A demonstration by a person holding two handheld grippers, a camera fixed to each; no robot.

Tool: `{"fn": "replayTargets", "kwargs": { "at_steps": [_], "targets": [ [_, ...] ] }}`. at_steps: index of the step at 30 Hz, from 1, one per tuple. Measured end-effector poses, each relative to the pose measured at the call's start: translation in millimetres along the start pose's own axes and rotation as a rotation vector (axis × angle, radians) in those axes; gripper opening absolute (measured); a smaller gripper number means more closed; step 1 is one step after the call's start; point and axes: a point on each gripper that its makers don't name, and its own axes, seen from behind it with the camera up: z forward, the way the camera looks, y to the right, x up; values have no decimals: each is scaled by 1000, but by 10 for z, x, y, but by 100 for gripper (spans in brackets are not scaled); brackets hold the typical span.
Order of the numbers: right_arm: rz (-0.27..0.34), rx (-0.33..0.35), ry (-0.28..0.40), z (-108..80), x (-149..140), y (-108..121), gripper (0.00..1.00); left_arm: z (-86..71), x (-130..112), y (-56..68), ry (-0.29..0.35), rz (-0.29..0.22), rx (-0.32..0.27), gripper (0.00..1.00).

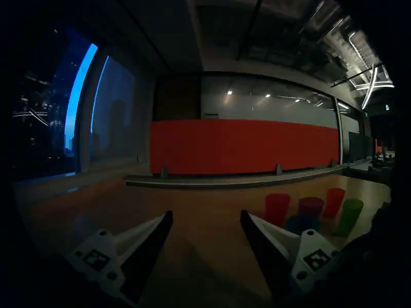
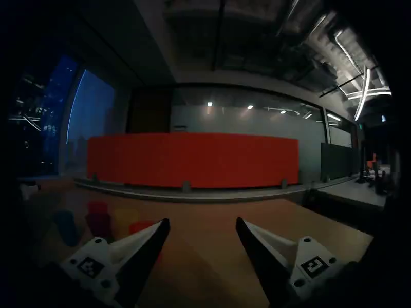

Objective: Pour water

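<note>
My left gripper (image 1: pixel 205 215) was held level and low over the wooden table (image 1: pixel 128 200). Its two fingers were spread wide apart, with only tabletop between them. Ahead and to its right, near the right fingertip, stood a cluster of coloured cups (image 1: pixel 311 205): red, purple, red and green, with a blue one nearest me. They stood upright, long axes vertical; the dim light hid any finer detail. My right gripper (image 2: pixel 202 223) was posed likewise, level and pointing forward, fingers wide apart and holding nothing. From it the cups (image 2: pixel 98 218) sat ahead to the left, one partly behind its left finger. Past the table ran a long red partition (image 1: pixel 241 146), with dark windows (image 1: pixel 110 118) on the left.
</note>
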Motion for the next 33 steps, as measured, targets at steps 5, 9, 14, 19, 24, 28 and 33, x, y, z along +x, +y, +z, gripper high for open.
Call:
{"fn": "replayTargets", "kwargs": {
  "at_steps": [5,9,14,19,24,28,33],
  "targets": [
    [23,-14,-13,35,-75,69,100,-11,-1,-2,0,0,0,97],
    [29,-20,-17,50,-99,105,100,-24,-2,-5,0,0,0,97],
    [23,-17,-19,61,-115,110,100,-26,-3,-8,0,0,0,97],
    [11,-9,-21,62,-137,90,100,-20,-2,-10,0,0,0,97],
    [12,-8,-20,61,-135,82,100,-16,-4,-8,0,0,0,97],
    [12,-7,-20,60,-134,82,100,-11,-3,-3,0,0,0,97],
    [11,-6,-20,57,-133,74,100,-15,-3,-4,0,0,0,97]
  ]
}}
